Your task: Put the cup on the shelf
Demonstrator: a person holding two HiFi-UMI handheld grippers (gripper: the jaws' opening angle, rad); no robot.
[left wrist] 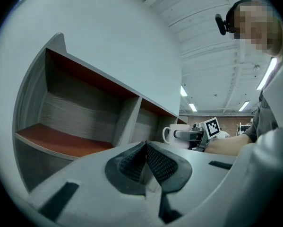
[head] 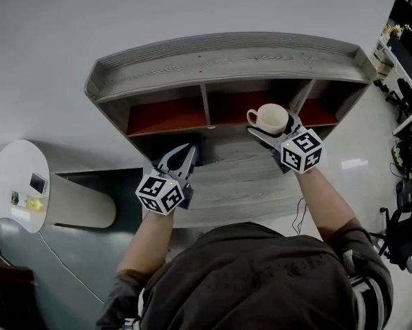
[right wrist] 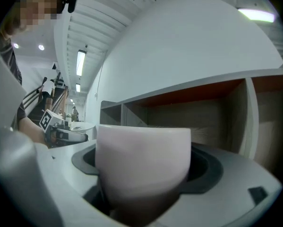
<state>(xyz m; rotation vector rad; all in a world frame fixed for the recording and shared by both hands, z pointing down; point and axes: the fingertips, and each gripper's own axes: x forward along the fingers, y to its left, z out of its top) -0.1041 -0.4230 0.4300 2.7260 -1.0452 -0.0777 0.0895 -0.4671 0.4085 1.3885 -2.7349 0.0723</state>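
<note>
Gripping 1 cup [head: 271, 117] w/ right claw [head: 271, 125]; left claw [head: 185, 150] closed; 1 shelf [head: 226, 60].

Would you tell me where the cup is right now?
In the head view, the cup is right of centre, clamped in the right gripper just in front of the shelf.

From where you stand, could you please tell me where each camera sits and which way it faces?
Head view: on the person's head, looking steeply down at the shelf; both forearms, left gripper and right gripper show.
Left gripper view: rides the left gripper, facing the shelf's compartments over its shut jaws.
Right gripper view: rides the right gripper, facing the shelf past the cup it clamps.
Shared: each gripper view shows the other gripper; all three show cup and shelf.
</note>
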